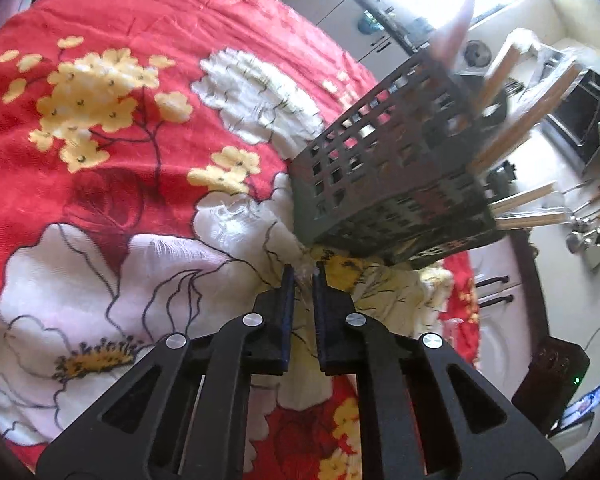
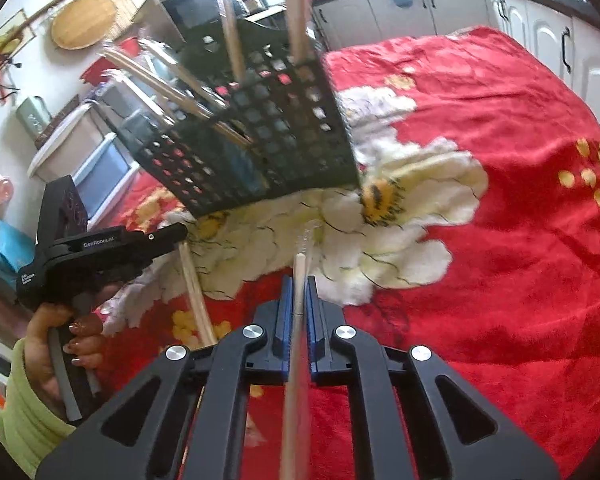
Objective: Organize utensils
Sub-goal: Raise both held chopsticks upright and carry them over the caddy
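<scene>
A black perforated utensil holder (image 1: 380, 168) (image 2: 260, 132) stands tilted on the red floral cloth (image 1: 100, 200), with several wooden handles (image 1: 528, 128) (image 2: 232, 40) sticking out of it. My right gripper (image 2: 299, 280) is shut on a thin wooden stick (image 2: 299, 268) in clear wrap; the stick points toward the holder. My left gripper (image 1: 303, 272) (image 2: 180, 232) is shut just short of the holder's lower corner, and a sliver of clear wrapper shows between its tips. A second wooden stick (image 2: 196, 292) runs down from those tips over the cloth.
A hand (image 2: 56, 344) in a light green sleeve holds the left gripper. The cloth (image 2: 500, 240) spreads wide to the right of the holder. White kitchen cabinets (image 2: 540, 40) line the far side, and hanging ladles (image 1: 592, 232) and appliances sit beyond the cloth's edge.
</scene>
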The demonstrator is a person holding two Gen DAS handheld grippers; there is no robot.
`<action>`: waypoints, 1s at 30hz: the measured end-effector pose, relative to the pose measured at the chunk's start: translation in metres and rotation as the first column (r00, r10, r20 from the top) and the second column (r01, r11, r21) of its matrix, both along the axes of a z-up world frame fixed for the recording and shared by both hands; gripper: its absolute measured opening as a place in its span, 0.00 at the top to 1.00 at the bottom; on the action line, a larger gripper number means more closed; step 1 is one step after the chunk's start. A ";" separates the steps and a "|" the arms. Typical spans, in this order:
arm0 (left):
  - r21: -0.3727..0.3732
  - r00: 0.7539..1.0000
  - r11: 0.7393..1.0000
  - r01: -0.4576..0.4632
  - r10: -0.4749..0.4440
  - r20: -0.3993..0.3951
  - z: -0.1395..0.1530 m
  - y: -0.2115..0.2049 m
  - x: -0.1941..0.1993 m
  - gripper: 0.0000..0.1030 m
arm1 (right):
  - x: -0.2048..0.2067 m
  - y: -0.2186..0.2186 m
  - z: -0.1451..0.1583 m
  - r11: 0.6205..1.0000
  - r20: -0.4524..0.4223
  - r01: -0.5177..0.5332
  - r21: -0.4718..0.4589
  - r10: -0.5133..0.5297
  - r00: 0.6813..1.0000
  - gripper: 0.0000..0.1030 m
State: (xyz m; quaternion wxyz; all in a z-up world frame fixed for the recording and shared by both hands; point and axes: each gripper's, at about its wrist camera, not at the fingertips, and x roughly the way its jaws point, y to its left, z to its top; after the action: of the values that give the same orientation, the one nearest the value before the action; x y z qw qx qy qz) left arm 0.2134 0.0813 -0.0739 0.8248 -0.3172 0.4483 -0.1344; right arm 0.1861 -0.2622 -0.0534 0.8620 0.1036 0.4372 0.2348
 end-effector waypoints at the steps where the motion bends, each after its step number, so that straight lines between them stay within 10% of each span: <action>1: -0.009 1.000 1.000 0.002 -0.002 0.016 0.006 0.001 -0.003 0.95 | -0.001 0.002 0.004 1.000 0.010 -0.005 0.001 0.005 1.000 0.94; 30: -0.011 0.911 0.999 0.045 -0.036 0.410 0.152 -0.024 -0.053 0.98 | -0.022 0.029 0.122 0.991 0.404 -0.127 0.049 0.096 0.910 0.94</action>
State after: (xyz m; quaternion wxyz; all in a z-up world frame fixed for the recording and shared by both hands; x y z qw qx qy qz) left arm 0.1601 0.0576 0.0783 0.8942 -0.2811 0.2706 -0.2197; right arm 0.1637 -0.2334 0.0686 0.9139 0.0602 0.2478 0.3158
